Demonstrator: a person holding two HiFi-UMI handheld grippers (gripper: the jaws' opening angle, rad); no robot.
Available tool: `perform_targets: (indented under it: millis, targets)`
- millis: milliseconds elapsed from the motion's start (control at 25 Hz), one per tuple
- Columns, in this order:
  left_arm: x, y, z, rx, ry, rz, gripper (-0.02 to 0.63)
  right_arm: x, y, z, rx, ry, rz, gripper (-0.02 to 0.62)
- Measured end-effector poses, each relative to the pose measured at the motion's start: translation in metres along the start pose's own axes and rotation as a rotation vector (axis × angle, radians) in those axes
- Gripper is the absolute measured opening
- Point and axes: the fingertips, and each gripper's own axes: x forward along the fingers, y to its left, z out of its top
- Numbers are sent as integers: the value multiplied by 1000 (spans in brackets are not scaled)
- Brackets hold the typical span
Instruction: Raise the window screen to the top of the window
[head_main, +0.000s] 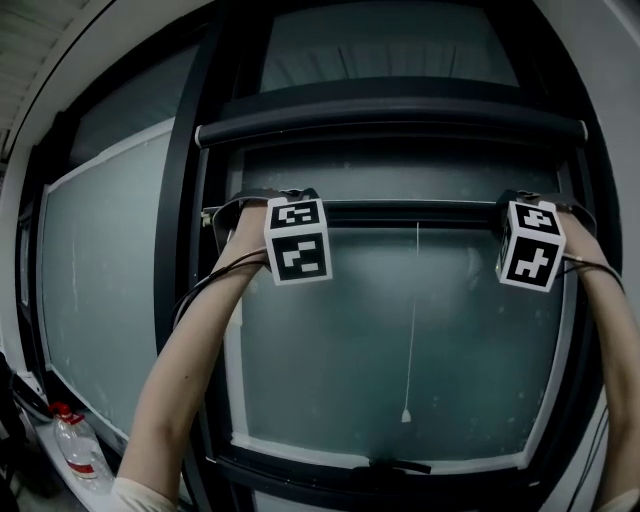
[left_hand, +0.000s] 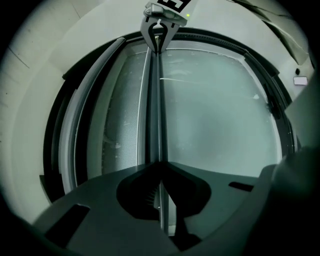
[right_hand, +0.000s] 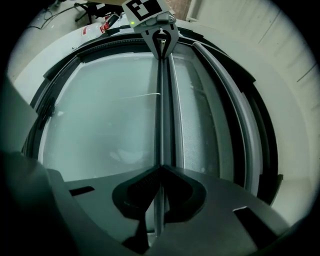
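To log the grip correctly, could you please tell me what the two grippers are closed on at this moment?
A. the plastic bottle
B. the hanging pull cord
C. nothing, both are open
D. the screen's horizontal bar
D: in each gripper view, the jaws of the left gripper and the right gripper meet on the thin edge of the screen's horizontal bar.

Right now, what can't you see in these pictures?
Head view: cubes hide both jaws' grip; only their own views show left gripper and right gripper shut on the bar.
Head view: window top cut off by the edge.
All views: hazy glass hides outside.
Head view: bottle label too small.
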Motion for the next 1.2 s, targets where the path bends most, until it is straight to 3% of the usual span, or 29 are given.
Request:
perform_targets:
  millis: [280, 480, 640, 800, 1200]
  targets:
    - [8, 60, -3, 23, 54, 83, 18, 9, -61, 0, 4, 2, -80, 20]
    - [10, 88, -4, 32, 70, 97, 18, 14, -88, -1, 2, 24, -116, 20]
    - [13, 117, -4, 23, 67, 197, 18, 18, -115, -2, 26, 8, -190, 20]
    - [14, 138, -5, 12, 87, 238, 18, 19, -137, -2, 32, 34, -234, 20]
    - [15, 150, -4, -11, 51, 234, 18, 23, -149, -3, 66, 26, -276, 21]
